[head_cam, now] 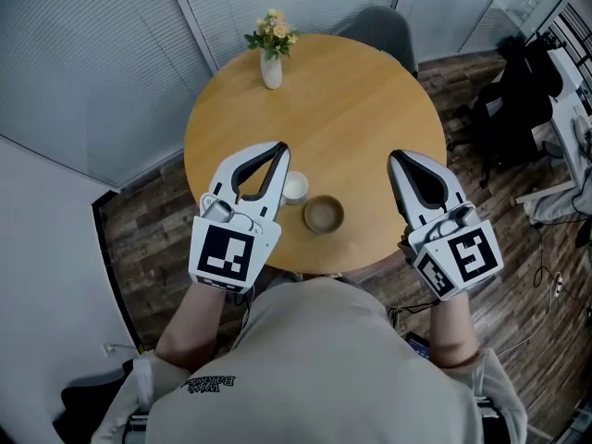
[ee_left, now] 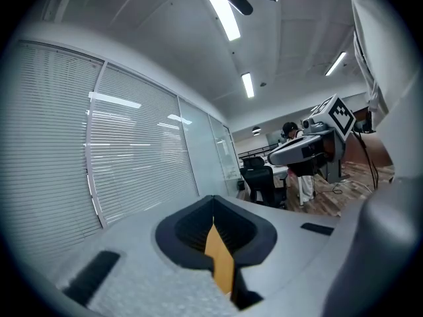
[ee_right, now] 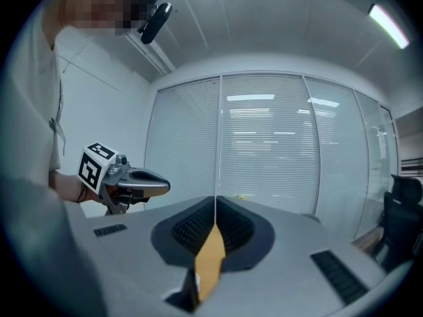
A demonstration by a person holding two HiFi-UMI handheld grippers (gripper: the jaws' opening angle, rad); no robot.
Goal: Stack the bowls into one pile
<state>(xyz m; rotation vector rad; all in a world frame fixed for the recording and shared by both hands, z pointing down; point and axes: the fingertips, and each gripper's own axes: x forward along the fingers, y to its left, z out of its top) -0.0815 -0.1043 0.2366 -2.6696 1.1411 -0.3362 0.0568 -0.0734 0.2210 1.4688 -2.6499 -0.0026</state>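
In the head view a small white bowl point(head_cam: 295, 187) and a brown bowl point(head_cam: 323, 215) sit side by side near the front edge of the round wooden table point(head_cam: 351, 109). My left gripper point(head_cam: 280, 147) is shut and holds nothing, its tips just left of and beyond the white bowl. To the right of both bowls my right gripper point(head_cam: 393, 156) hangs shut and holds nothing, over the table's right part. In the left gripper view the jaws point(ee_left: 213, 200) meet, and the right gripper point(ee_left: 305, 148) shows across. The right gripper view shows closed jaws point(ee_right: 215, 199) and the left gripper point(ee_right: 132, 184). Neither gripper view shows a bowl.
A white vase with yellow flowers point(head_cam: 270, 61) stands at the table's far side. A grey chair point(head_cam: 379, 26) is behind the table. Dark bags and office gear point(head_cam: 514, 91) lie on the wood floor at right. Blinds cover the glass wall at left.
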